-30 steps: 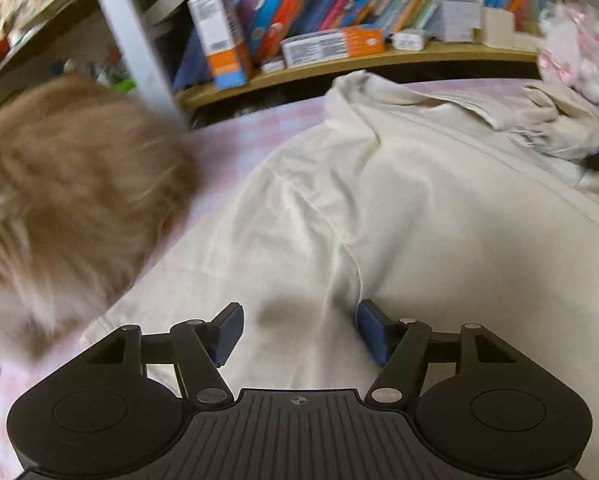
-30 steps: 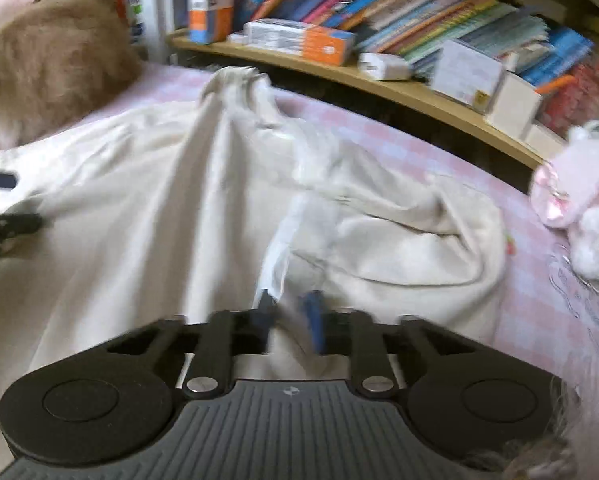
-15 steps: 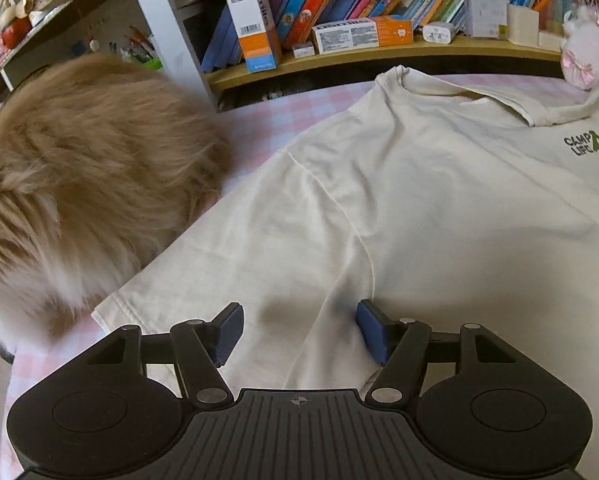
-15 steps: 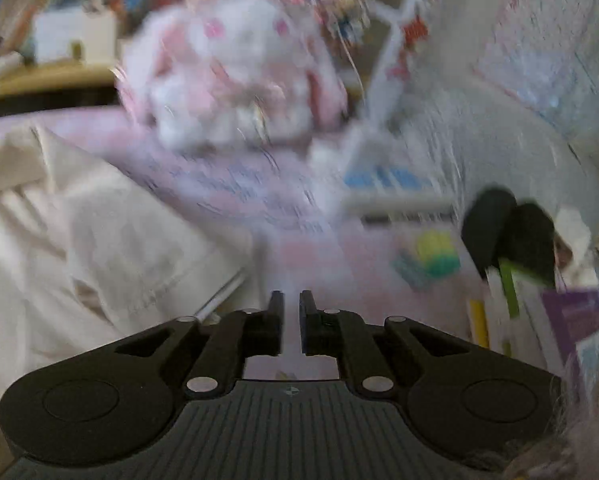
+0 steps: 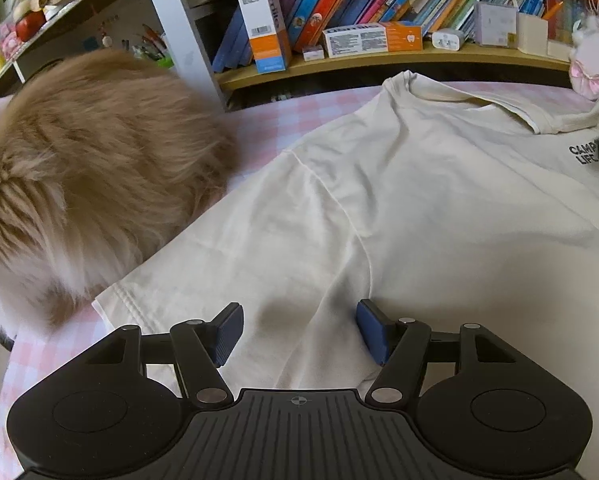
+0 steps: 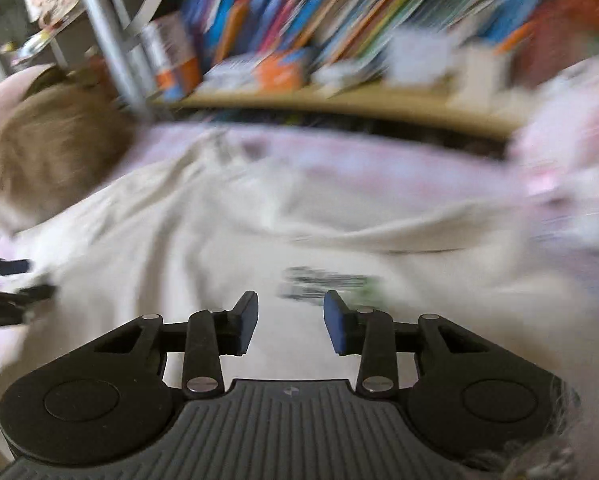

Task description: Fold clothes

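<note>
A cream T-shirt (image 5: 399, 200) with a dark chest logo (image 5: 582, 154) lies spread flat on a pink checked cloth (image 5: 267, 120). My left gripper (image 5: 299, 328) is open, low over the shirt where the sleeve (image 5: 203, 276) meets the body, holding nothing. In the blurred right wrist view the same shirt (image 6: 219, 248) fills the middle, and my right gripper (image 6: 290, 322) is open and empty just short of the logo (image 6: 323, 282). The left gripper's fingers (image 6: 3, 280) show at the left edge there.
A fluffy tan animal (image 5: 83, 168) lies against the shirt's sleeve on the left. A wooden shelf (image 5: 379, 60) with books and boxes runs along the back. A pink plush toy (image 5: 591, 64) sits at the far right. A white post (image 5: 179, 28) stands behind the animal.
The crumpled right side of the shirt has been pulled out flat, showing the logo. My right gripper let go, opened and swung back over the shirt. The left gripper has hardly moved.
</note>
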The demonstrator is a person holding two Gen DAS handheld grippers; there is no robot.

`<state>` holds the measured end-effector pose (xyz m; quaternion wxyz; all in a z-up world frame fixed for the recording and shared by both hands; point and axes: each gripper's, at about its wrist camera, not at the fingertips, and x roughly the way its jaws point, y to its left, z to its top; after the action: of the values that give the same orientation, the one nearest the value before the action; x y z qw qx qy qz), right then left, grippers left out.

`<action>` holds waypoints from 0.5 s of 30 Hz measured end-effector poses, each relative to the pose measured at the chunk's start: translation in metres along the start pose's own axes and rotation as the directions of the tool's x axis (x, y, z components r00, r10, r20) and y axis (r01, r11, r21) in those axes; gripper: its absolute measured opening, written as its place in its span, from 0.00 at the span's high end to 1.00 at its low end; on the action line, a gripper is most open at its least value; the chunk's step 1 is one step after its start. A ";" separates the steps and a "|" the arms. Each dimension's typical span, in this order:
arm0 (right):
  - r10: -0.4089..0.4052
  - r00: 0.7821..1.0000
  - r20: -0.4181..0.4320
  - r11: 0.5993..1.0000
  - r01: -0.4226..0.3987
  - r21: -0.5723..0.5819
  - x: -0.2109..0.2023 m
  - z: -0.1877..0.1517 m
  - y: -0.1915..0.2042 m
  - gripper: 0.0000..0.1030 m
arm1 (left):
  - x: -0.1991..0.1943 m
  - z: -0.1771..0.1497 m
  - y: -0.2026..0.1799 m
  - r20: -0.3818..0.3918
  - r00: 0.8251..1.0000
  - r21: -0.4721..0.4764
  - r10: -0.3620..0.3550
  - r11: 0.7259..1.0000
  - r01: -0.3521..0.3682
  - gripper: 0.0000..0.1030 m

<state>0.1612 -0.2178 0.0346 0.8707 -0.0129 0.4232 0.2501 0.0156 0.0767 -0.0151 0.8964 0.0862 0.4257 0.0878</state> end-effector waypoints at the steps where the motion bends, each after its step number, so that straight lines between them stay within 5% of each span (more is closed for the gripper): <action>1: 0.014 1.000 -0.015 1.000 -0.014 -0.004 0.014 0.011 0.001 0.69 | 0.000 0.000 0.000 -0.002 1.000 0.000 0.000 1.000 0.000 0.38; 4: 0.046 0.997 -0.056 0.999 -0.046 -0.013 0.054 0.043 0.003 0.76 | 0.000 0.000 0.000 -0.002 1.000 0.008 -0.001 1.000 0.001 0.38; 6: -0.209 0.977 0.049 0.977 0.207 0.051 0.057 0.079 -0.028 0.77 | -0.001 0.000 0.000 -0.005 1.000 0.021 -0.001 1.000 0.001 0.37; 8: -0.403 0.904 0.141 0.912 0.384 0.146 0.048 0.108 -0.057 0.75 | -0.001 0.002 -0.001 -0.006 1.000 0.037 0.002 0.999 -0.001 0.36; 10: -0.370 0.907 0.202 0.924 0.338 0.177 0.023 0.112 -0.070 0.75 | -0.005 0.001 0.000 0.014 1.000 0.059 -0.001 0.998 0.000 0.36; 11: -0.351 0.908 0.230 0.931 0.313 0.187 0.011 0.113 -0.076 0.67 | -0.007 0.001 0.002 0.026 1.000 0.058 -0.004 0.998 0.003 0.36; 15: -0.112 0.981 0.158 0.985 0.130 -0.113 -0.004 0.076 -0.041 0.53 | -0.005 0.006 0.006 0.029 0.999 0.031 -0.026 0.999 0.025 0.36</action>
<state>0.2326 -0.2378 0.0786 0.9115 -0.0732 0.3382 0.2225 0.0168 0.0807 -0.0061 0.9022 0.0958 0.4149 0.0683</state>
